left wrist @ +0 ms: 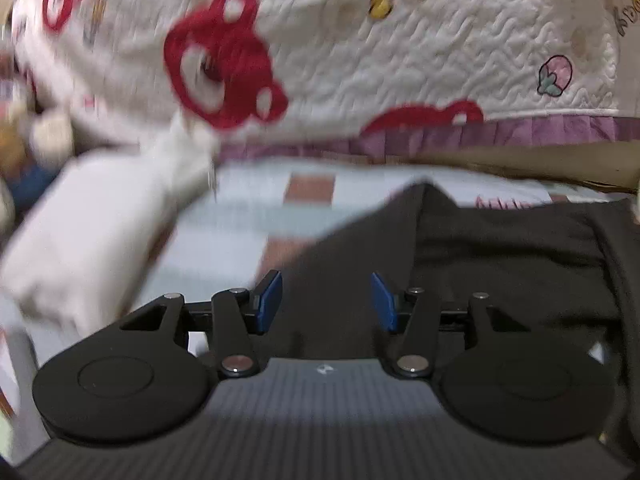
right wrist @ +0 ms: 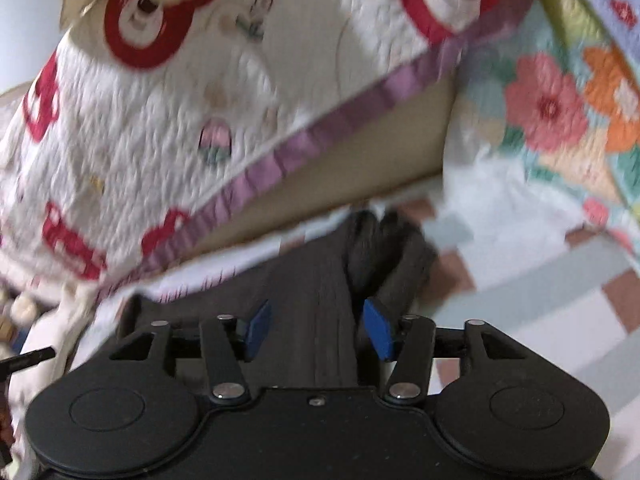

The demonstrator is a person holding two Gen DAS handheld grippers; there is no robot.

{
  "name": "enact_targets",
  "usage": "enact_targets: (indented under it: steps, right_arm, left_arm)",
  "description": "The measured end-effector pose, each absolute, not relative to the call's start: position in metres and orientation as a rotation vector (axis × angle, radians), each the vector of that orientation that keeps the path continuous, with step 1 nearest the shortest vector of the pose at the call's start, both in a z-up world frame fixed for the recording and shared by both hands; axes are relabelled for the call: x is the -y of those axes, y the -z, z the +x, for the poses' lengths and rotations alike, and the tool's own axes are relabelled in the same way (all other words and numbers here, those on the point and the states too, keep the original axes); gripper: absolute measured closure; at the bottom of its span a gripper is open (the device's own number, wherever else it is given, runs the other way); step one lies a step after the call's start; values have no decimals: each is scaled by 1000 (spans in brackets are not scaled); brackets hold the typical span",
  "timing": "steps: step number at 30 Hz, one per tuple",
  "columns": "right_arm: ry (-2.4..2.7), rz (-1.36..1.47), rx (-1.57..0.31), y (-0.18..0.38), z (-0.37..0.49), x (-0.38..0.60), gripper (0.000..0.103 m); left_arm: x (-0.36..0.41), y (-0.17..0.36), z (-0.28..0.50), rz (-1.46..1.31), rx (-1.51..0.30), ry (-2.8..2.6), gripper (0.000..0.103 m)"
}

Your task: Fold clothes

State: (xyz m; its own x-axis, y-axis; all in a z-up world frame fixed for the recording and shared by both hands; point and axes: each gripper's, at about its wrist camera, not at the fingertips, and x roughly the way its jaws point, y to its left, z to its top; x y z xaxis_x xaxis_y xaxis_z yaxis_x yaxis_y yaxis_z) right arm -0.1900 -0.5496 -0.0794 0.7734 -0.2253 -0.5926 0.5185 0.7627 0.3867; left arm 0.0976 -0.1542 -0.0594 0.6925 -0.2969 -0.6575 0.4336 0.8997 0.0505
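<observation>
Lying flat, dark garment (left wrist: 500, 248), checked bedspread (left wrist: 248, 216)

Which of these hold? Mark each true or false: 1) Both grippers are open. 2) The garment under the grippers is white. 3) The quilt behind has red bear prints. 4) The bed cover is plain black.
1) True: the left gripper and right gripper both show a gap between their blue pads.
2) False: the garment is dark.
3) True: the white quilt carries red bears.
4) False: the bed cover is a pale patchwork of checks.
</observation>
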Motion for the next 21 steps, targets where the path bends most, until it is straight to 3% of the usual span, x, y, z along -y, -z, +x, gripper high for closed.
enact_targets:
  steps: [7,17,20,21]
  right_arm:
    - [369,671,-666,127,-208,536,41]
    - [353,675,-773,157,-188,518,36]
    - [360,668,-798,163,-185,513,33]
    - [361,673,-807,165,-184,512,32]
  left_arm:
    - [122,83,82,193,-816,448,51]
    - [139,111,103,321,-851,474,36]
    - [149,123,116,374,-859,495,36]
    - [151,125,121,386,-858,504,46]
